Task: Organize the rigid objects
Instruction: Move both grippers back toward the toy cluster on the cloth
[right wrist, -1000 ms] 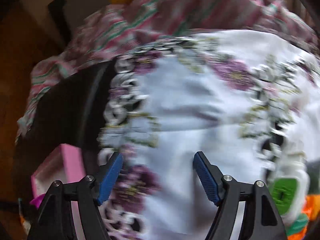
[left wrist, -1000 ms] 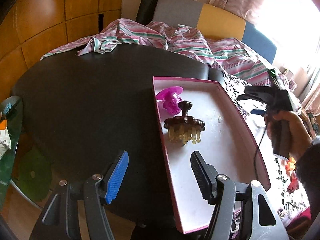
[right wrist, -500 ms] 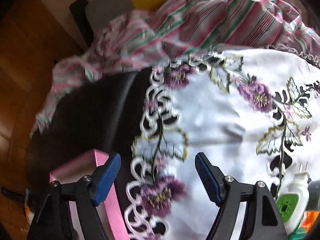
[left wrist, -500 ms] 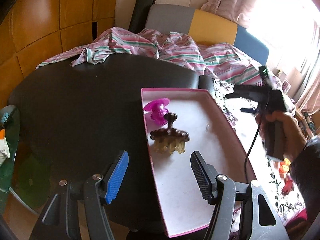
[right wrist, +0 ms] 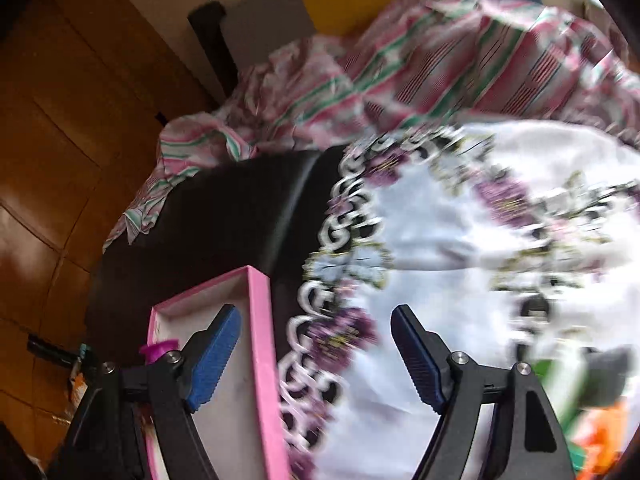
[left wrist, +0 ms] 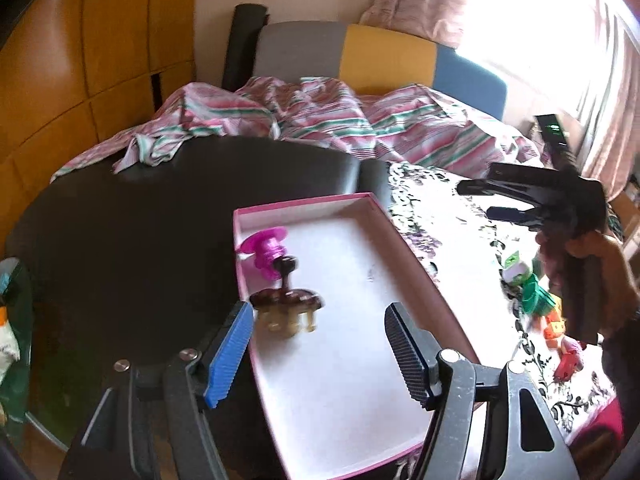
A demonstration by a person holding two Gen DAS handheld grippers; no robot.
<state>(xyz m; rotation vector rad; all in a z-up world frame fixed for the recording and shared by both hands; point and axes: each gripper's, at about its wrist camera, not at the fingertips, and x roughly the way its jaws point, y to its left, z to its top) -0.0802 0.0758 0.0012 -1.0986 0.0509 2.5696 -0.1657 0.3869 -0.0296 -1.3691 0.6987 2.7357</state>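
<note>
Left gripper point(left wrist: 318, 354) hanging wide open, brown clip point(left wrist: 287, 307) just ahead between jaws inside pink tray point(left wrist: 416, 264); right gripper point(right wrist: 314, 354) gaping empty over floral cloth point(right wrist: 460, 248).

pink-rimmed white tray point(left wrist: 404, 240), magenta toy point(left wrist: 267, 251), brown clip point(left wrist: 286, 304), purple-flowered white cloth point(right wrist: 460, 248)

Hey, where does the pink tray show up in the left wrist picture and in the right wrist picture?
Left wrist: the pink tray fills the lower centre, running from mid-frame down between the left gripper's fingers.
Right wrist: pink tray at lower left, partly behind the right gripper's left finger.
Shared landmark: the magenta toy inside the tray, only just peeking out in the right wrist view.
</note>
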